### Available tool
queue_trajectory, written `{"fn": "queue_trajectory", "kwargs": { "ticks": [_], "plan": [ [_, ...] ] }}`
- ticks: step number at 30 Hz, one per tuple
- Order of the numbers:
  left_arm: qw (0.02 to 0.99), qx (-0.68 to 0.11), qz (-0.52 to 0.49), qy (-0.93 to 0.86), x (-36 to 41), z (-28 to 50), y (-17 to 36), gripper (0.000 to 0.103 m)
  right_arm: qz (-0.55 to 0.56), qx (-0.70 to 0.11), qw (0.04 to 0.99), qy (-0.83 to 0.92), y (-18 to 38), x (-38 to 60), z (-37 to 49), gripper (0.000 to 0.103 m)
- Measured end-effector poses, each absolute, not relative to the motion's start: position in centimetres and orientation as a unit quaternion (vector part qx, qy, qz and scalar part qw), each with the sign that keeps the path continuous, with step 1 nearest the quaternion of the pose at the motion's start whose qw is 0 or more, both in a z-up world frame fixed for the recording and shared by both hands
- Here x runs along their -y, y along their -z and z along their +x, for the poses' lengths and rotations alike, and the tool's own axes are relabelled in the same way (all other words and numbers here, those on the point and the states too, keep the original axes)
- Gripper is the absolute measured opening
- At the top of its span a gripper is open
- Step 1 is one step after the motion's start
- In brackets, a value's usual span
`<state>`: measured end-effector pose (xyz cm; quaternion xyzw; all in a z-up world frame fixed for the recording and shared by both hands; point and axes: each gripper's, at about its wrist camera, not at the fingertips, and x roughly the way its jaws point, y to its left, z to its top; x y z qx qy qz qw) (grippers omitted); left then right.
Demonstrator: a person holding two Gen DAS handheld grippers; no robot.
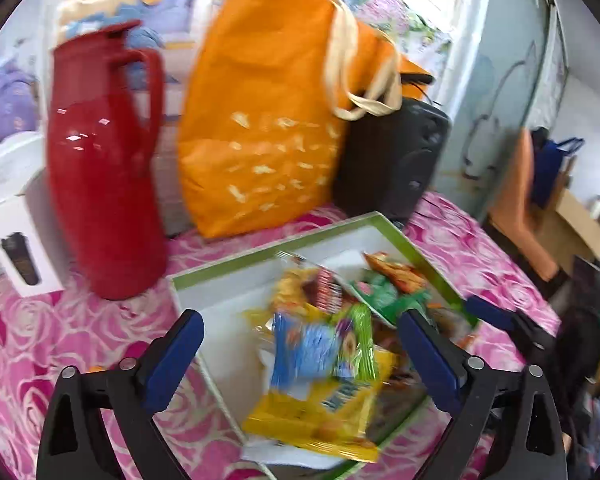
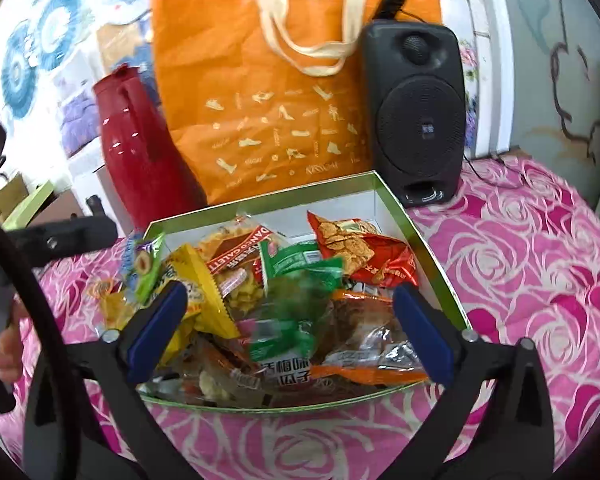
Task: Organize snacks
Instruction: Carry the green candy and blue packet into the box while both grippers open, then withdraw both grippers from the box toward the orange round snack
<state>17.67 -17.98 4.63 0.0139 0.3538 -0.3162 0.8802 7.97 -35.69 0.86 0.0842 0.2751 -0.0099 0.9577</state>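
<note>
So, looked like a pick-and-sort step. Worked on a worktop [image 2: 520, 280] draped in soft pink rose-print cloth. Behind stood a stiff orange tote bag [image 2: 268, 112] with cream handles, then a glossy red plastic jug [image 2: 140, 160] and a matte black speaker [image 2: 416, 112].

Sat in front: a shallow white box [image 2: 384, 200] with a thin green rim, rigid card by the look of it, heaped with snacks [image 2: 284, 280]. All crinkly foil and film packets, slippery, puffy, overlapping each other.

Left tongs [image 1: 300, 356] were spread wide, gripping nothing, hovering over a blue packet [image 1: 304, 348] and a yellow packet [image 1: 316, 412] at the box's near corner. Right tongs [image 2: 288, 328] also released and empty, above a blurry green packet [image 2: 288, 320].

Best bet, probably: picking one top packet at a time, pinching a flat sealed edge, lifting slowly so neighbours didn't drag along. Couldn't tell where sorted ones should go.
</note>
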Motion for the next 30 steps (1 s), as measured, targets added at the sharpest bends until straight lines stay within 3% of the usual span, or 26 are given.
{"fn": "queue_trajectory", "kwargs": {
  "ticks": [8,21,30],
  "plan": [
    [0.883,-0.365,0.021,0.293,17.6,17.2,-3.8,0.1,0.091,-0.287,0.953,0.016,-0.5,36.2,6.9,0.102],
    [0.921,-0.325,-0.006,0.213,10.7,10.0,-8.0,0.102,0.086,-0.301,0.95,0.024,-4.0,34.4,1.0,0.102],
    [0.922,-0.344,0.031,0.173,9.7,4.2,-5.5,0.102,0.077,-0.329,0.941,0.031,-3.7,32.4,-3.6,0.102]
  ]
}}
